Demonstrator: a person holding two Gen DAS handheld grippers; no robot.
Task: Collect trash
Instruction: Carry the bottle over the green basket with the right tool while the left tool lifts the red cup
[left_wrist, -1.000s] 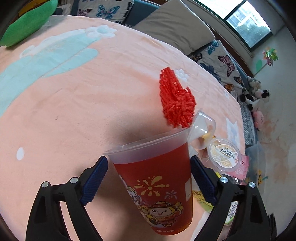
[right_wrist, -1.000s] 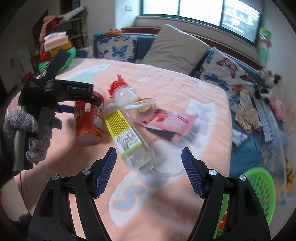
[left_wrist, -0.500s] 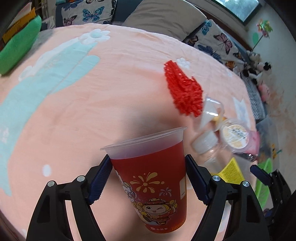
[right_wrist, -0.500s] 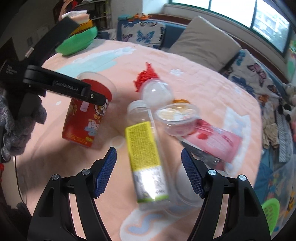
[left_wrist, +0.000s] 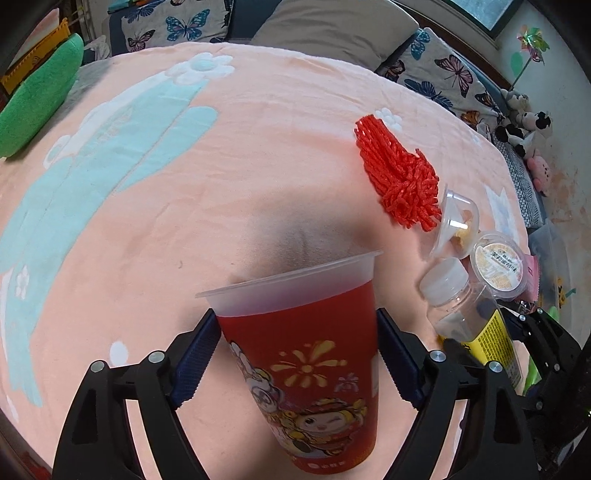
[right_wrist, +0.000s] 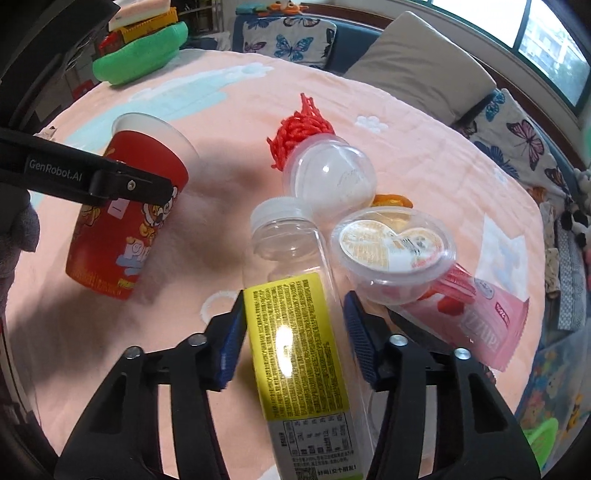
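Observation:
A red printed plastic cup (left_wrist: 295, 354) is tilted above the peach blanket (left_wrist: 184, 221). My left gripper (left_wrist: 295, 321) holds it; both blue pads touch its sides while the jaws are opening slightly. In the right wrist view the same cup (right_wrist: 125, 221) hangs at the left under a left finger (right_wrist: 129, 184). A clear bottle with a yellow label (right_wrist: 291, 332) lies on the blanket. My right gripper (right_wrist: 294, 306) is closing on it, a pad against each side.
Just beyond the bottle lie a red mesh net (right_wrist: 299, 125), a clear dome lid (right_wrist: 332, 177), a lidded jelly cup (right_wrist: 391, 247) and a pink wrapper (right_wrist: 476, 314). A green cushion (right_wrist: 140, 55) sits far left. Pillows (right_wrist: 417, 62) line the back, and a green basket (right_wrist: 539, 439) is on the floor at the right.
My right gripper came down and forward over the bottle, and its jaws narrowed from wide apart to the bottle's sides. The left gripper kept the cup and rolled a little.

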